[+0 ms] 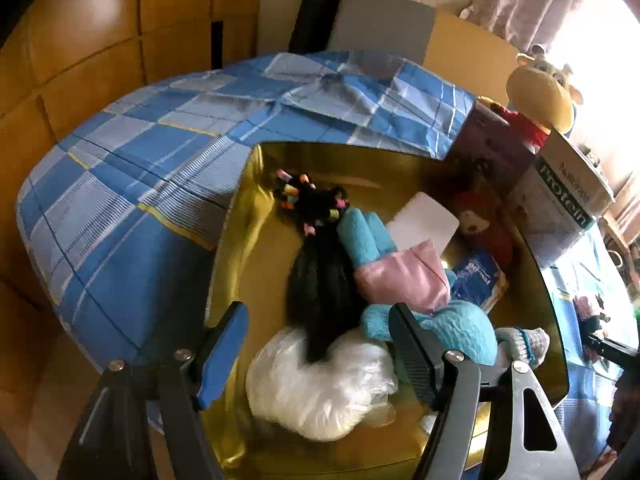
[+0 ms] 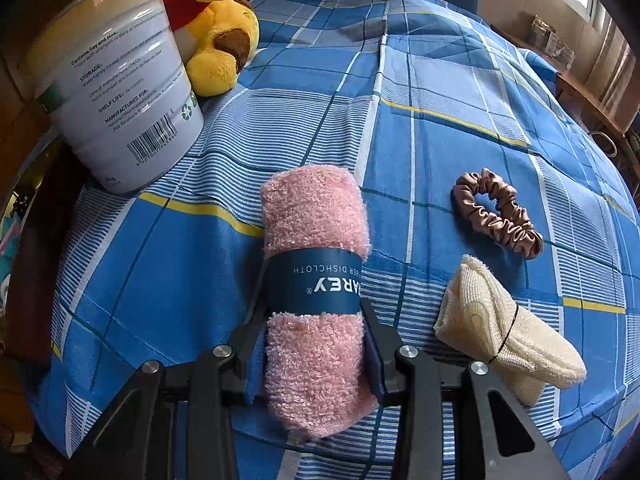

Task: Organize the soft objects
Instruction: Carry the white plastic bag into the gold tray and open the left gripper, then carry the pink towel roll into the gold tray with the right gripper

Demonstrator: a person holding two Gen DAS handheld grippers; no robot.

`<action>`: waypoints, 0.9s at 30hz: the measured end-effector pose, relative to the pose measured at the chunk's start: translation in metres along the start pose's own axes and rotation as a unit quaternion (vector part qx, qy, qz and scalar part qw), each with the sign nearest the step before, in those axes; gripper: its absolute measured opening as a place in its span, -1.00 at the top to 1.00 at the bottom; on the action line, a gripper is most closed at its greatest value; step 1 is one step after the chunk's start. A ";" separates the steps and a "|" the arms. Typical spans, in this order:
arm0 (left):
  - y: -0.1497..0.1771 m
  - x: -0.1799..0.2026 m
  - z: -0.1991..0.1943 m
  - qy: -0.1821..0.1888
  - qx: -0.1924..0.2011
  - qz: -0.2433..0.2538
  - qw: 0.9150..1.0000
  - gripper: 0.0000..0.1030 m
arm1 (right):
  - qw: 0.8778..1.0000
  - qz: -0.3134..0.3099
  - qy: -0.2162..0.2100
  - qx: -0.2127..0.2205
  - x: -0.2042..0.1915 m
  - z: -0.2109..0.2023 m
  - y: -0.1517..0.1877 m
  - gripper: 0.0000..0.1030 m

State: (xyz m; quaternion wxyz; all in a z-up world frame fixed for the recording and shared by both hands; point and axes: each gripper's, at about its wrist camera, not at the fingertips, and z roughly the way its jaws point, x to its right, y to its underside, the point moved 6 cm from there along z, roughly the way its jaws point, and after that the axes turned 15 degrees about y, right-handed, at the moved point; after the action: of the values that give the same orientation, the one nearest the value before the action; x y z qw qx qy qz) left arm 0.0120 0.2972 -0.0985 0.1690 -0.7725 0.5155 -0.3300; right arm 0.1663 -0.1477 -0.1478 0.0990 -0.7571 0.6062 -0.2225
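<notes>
In the left wrist view my left gripper (image 1: 320, 344) stands open above a glossy gold container (image 1: 360, 150). Nothing is pressed between its fingers. Below it lie a black hair bundle (image 1: 320, 280) with coloured ties, a white plastic bag (image 1: 316, 392), a teal rolled towel (image 1: 360, 236), a pink cloth (image 1: 404, 276) and a teal plush piece (image 1: 460, 328). In the right wrist view my right gripper (image 2: 316, 320) is shut on a rolled pink dishcloth (image 2: 316, 208) with a dark blue paper band, which rests on the blue checked bedspread (image 2: 440, 80).
On the bedspread right of the dishcloth lie a brown satin scrunchie (image 2: 500, 212) and a cream cloth bundle (image 2: 508, 332) tied with a black band. A white tin (image 2: 116, 92) and a yellow plush bear (image 2: 216, 32) stand at the far left.
</notes>
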 end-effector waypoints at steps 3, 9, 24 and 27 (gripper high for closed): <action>-0.001 0.006 -0.004 0.003 0.007 0.010 1.000 -0.42 | 1.000 0.001 0.004 0.002 0.000 0.000 0.000 0.22; -0.007 0.020 -0.011 0.021 0.023 0.033 0.999 -0.42 | 0.999 0.032 0.015 -0.015 0.008 -0.010 -0.010 0.37; -0.022 0.020 -0.029 0.042 0.055 0.059 0.996 -0.42 | 0.987 0.056 0.147 0.035 0.042 -0.078 -0.238 0.37; -0.025 0.013 -0.031 0.037 0.057 0.056 0.996 -0.42 | 0.985 0.053 0.145 0.077 0.014 -0.106 -0.298 0.37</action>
State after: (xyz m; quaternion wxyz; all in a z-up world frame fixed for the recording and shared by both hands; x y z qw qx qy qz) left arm 0.0111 0.2978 -0.0568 0.2120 -0.7186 0.5444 -0.3772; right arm 0.3801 -0.0755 0.0739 0.0795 -0.6739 0.6343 -0.3705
